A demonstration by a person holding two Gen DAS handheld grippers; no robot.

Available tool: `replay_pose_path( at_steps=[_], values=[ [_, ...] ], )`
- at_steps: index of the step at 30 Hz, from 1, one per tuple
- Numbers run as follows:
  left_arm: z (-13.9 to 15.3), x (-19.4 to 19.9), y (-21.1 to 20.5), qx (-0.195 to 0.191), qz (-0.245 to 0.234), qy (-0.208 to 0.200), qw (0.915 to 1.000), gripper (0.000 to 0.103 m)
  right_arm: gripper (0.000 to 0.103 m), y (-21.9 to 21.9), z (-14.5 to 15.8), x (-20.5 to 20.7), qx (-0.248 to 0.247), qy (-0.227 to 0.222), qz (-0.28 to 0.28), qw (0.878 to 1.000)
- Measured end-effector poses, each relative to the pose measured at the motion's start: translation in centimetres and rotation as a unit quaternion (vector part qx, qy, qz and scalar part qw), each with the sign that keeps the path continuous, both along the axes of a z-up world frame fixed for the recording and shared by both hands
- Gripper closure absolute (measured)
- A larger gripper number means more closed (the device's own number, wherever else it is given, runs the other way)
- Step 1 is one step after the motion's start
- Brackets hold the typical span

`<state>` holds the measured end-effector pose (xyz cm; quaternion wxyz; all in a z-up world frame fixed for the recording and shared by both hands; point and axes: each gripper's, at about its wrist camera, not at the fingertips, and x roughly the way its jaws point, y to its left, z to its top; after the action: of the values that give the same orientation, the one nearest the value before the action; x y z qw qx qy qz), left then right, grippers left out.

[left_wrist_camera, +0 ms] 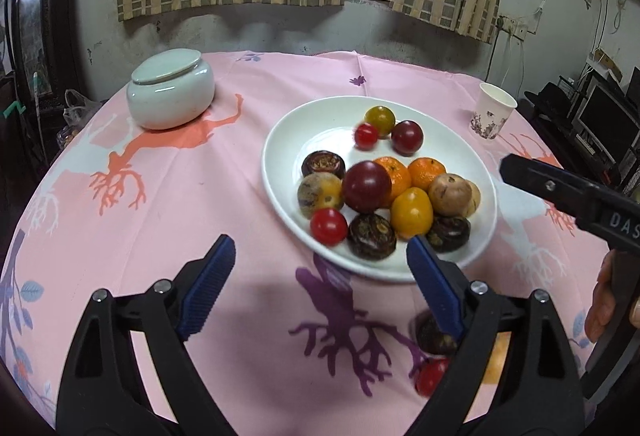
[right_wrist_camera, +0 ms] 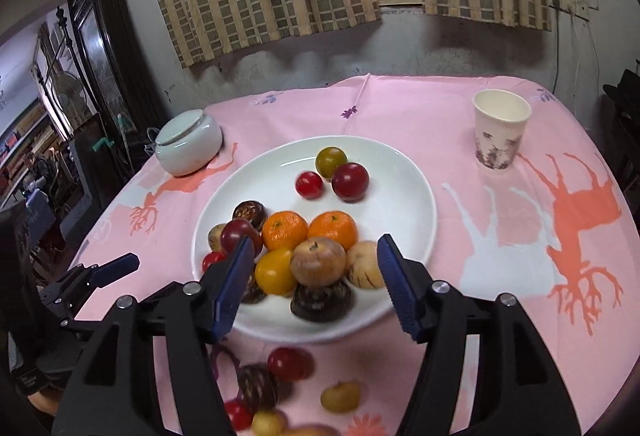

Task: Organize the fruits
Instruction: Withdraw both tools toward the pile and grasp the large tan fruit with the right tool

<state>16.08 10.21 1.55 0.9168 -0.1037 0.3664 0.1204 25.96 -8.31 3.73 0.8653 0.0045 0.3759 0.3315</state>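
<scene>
A white plate (left_wrist_camera: 280, 139) (right_wrist_camera: 400, 171) on the pink tablecloth holds several fruits: two oranges (right_wrist_camera: 285, 230), red and dark red tomatoes (left_wrist_camera: 366, 186), a yellow tomato (left_wrist_camera: 412, 212), brown and dark round fruits. Loose fruits lie on the cloth near me: a dark one (left_wrist_camera: 432, 336) and a red one (left_wrist_camera: 432, 376); the right wrist view shows several more (right_wrist_camera: 290, 364). My left gripper (left_wrist_camera: 320, 276) is open and empty, just short of the plate's near rim. My right gripper (right_wrist_camera: 316, 264) is open and empty above the plate's near fruits; it also shows in the left wrist view (left_wrist_camera: 560, 191).
A pale lidded ceramic jar (left_wrist_camera: 171, 88) (right_wrist_camera: 188, 141) stands at the back left. A paper cup (left_wrist_camera: 494, 111) (right_wrist_camera: 500, 129) stands at the back right. Wall and curtains lie behind the table; furniture flanks both sides.
</scene>
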Motion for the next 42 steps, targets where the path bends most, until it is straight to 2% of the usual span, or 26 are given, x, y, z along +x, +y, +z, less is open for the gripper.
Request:
replay_pose_path(
  at_steps=[5, 11, 17, 20, 22, 26, 31, 37, 42],
  values=[
    [-0.4, -2.5, -1.6, -0.019, -0.021, 0.010, 0.9995, 0.011, 0.036, -2.5, -0.6, -3.5, -0.019, 0.002, 0.003, 1.000],
    [-1.6, -4.8, -4.2, -0.016, -0.047, 0.027, 0.9984, 0.009, 0.035, -6.4, -1.1, -6.4, 0.002, 0.014, -0.021, 1.000],
    [-2.2, -6.0, -5.2, -0.024, -0.053, 0.038, 0.9976, 0.008, 0.034, -8.1, -2.4, -8.2, 0.001, 0.025, -0.027, 0.999],
    [-2.9, -6.4, -5.2, -0.025, -0.051, 0.039, 0.9977, 0.007, 0.034, -8.0, -3.8, -8.6, 0.001, 0.026, -0.019, 0.999],
    [-3.4, -6.5, -4.9, -0.021, -0.050, 0.043, 0.9976, 0.007, 0.034, -7.1, -4.9, -8.9, -0.021, 0.036, 0.002, 0.999],
    [-3.8, -6.5, -4.0, -0.022, -0.043, 0.043, 0.9979, 0.007, 0.034, -4.8, -6.0, -10.3, -0.060, 0.020, 0.048, 0.997],
    [-3.8, -6.5, -3.5, -0.030, -0.043, 0.044, 0.9977, 0.006, 0.034, -3.3, -6.8, -11.4, -0.088, 0.008, 0.072, 0.993],
    [-3.9, -6.5, -4.0, -0.017, -0.052, 0.050, 0.9973, 0.006, 0.034, -2.9, -7.9, -11.2, -0.114, 0.011, 0.069, 0.991],
    [-3.8, -6.6, -4.0, -0.022, -0.053, 0.050, 0.9971, 0.006, 0.034, -2.0, -8.6, -11.2, -0.135, -0.003, 0.066, 0.989]
  ],
)
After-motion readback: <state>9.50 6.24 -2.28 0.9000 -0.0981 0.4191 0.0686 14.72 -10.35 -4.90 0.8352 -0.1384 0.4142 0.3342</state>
